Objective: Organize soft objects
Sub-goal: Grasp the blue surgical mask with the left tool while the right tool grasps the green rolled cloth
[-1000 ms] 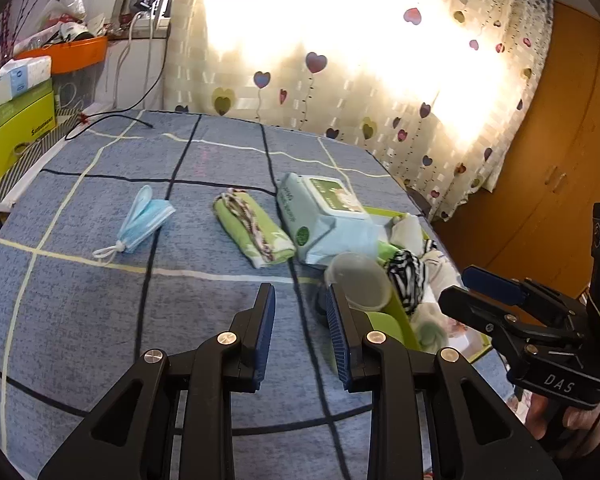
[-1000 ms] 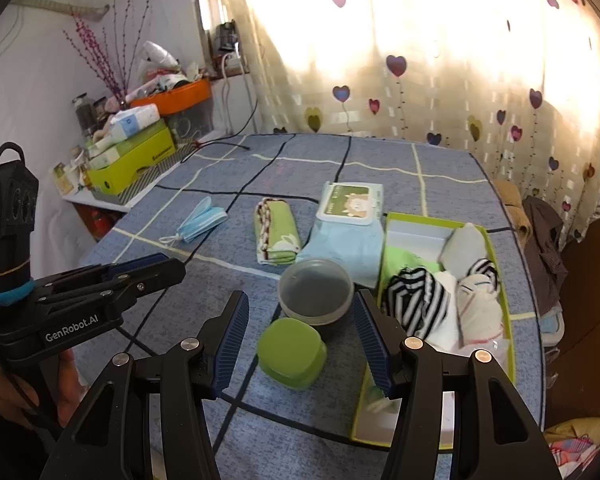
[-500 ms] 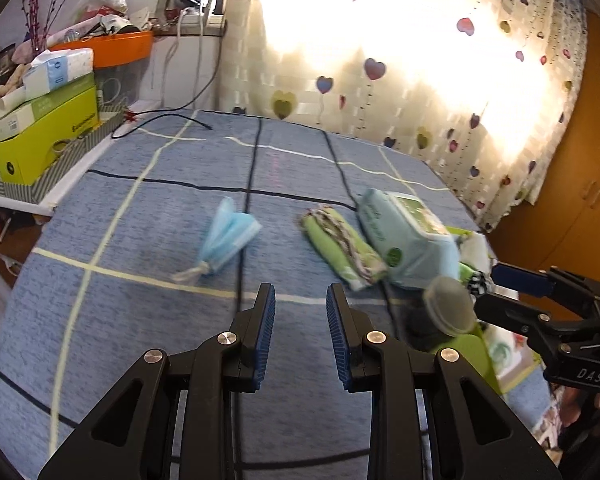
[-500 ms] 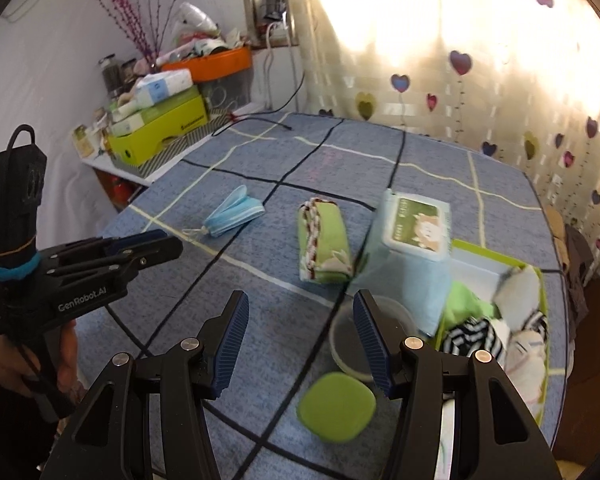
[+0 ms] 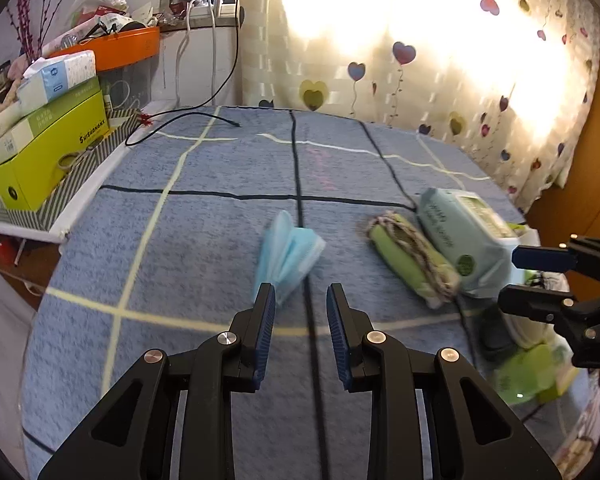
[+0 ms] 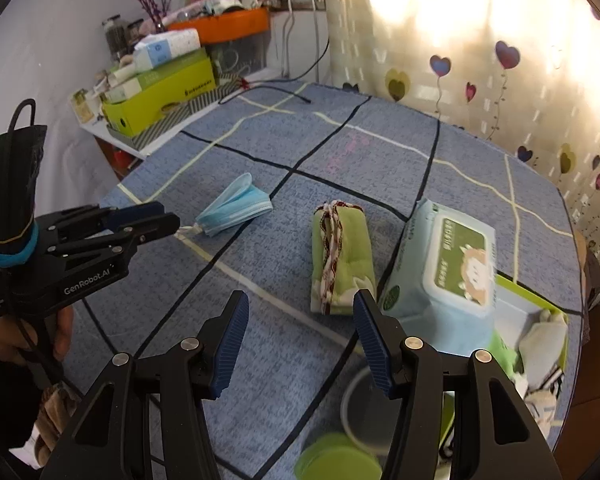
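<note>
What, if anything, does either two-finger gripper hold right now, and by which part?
Nothing is held. The left gripper is open just short of the folded blue face mask; the right gripper is open over the blue checked cloth.

In the left wrist view we see the face mask (image 5: 288, 254) smeared by motion blur, its near end hidden behind a finger of the left tool (image 5: 300, 300), so we cannot tell where its ear loops lie. The folded green cloth (image 5: 414, 260) and the wipes pack (image 5: 466, 236) are blurred too; the pack's print is unreadable. The right tool (image 5: 540, 276) hides part of the round container behind it. In the right wrist view, the green lid (image 6: 338, 460) is cut off by the bottom edge, and the tray (image 6: 536, 292) is partly covered by the wipes pack.
</note>
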The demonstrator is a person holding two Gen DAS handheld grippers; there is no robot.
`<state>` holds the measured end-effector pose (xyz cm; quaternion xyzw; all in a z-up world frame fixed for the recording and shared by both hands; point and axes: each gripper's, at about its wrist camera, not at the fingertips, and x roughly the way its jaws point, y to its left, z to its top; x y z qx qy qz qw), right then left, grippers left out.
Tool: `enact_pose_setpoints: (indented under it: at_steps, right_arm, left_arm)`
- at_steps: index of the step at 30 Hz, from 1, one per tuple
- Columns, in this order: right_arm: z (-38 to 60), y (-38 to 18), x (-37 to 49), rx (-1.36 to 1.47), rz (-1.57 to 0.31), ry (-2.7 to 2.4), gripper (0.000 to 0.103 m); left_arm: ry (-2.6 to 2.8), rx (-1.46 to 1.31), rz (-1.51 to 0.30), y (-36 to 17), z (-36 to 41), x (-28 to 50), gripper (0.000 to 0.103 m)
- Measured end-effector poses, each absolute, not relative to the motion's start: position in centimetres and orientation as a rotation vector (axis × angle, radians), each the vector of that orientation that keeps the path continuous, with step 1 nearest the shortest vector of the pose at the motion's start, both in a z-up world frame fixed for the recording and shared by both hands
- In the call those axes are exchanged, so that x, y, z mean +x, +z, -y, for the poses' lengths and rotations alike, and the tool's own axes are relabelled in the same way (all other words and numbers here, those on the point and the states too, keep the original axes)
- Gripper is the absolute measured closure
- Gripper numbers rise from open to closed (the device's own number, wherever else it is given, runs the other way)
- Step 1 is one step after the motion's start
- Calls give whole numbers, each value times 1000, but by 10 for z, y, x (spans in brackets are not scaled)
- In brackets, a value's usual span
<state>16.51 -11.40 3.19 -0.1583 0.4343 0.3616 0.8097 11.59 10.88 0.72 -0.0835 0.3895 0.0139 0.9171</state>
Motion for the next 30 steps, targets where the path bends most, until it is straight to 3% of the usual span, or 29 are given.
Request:
enact_pose_setpoints:
  at_steps: [14, 16, 18, 30]
  right_arm:
    - [74, -2, 221, -462, -1063, 763, 49]
    - [66, -8, 226, -485, -1081, 769, 49]
    - [61, -15, 233, -503, -1106, 756, 49]
    - [48, -41, 262, -554, -1193, 683, 49]
  left_arm:
    - [1, -121, -894, -21, -119, 162, 74]
    - [-20, -109, -902, -24, -116, 166, 72]
    - [-34, -113, -910, -26, -116, 169, 62]
    - [7, -95, -964, -45, -114, 188, 62]
